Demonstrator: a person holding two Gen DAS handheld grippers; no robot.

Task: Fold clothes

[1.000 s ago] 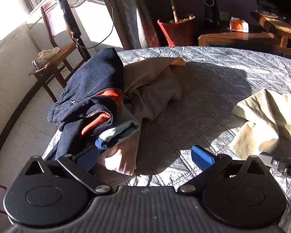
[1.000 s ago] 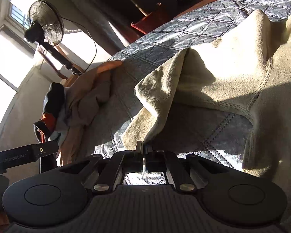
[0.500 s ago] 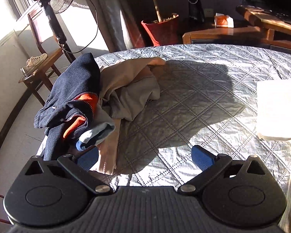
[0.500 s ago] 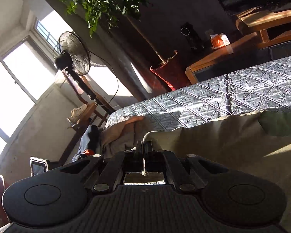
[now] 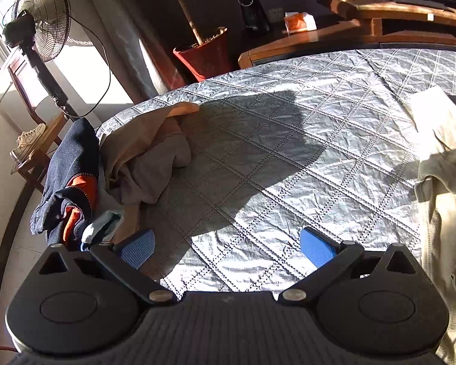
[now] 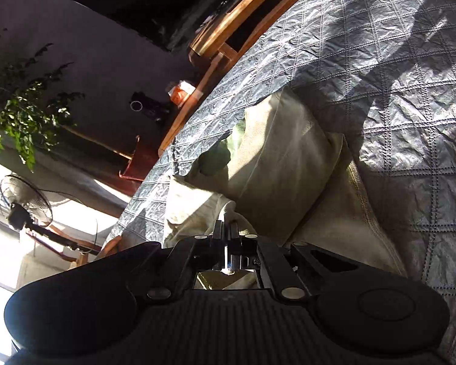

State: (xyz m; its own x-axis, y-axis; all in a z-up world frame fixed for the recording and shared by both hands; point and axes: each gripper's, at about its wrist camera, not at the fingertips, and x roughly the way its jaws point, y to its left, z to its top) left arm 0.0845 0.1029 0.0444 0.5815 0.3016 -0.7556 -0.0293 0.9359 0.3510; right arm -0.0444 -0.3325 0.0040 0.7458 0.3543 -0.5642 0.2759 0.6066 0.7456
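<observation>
On the quilted bed cover (image 5: 288, 152), the cream garment (image 6: 276, 164) lies at the right side, one edge pinched in the right gripper (image 6: 226, 228), whose jaws are pressed together on the cloth. The left gripper (image 5: 225, 245) hangs spread and empty over bare quilt, near the pile of clothes (image 5: 112, 176). The cloth looks soft, light and limp, so it would sag; a hem or corner seems the best hold.

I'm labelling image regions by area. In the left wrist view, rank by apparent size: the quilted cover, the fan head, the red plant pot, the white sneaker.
1. Quilted cover
2. Fan head, though nearness skews this
3. Red plant pot
4. White sneaker
</observation>
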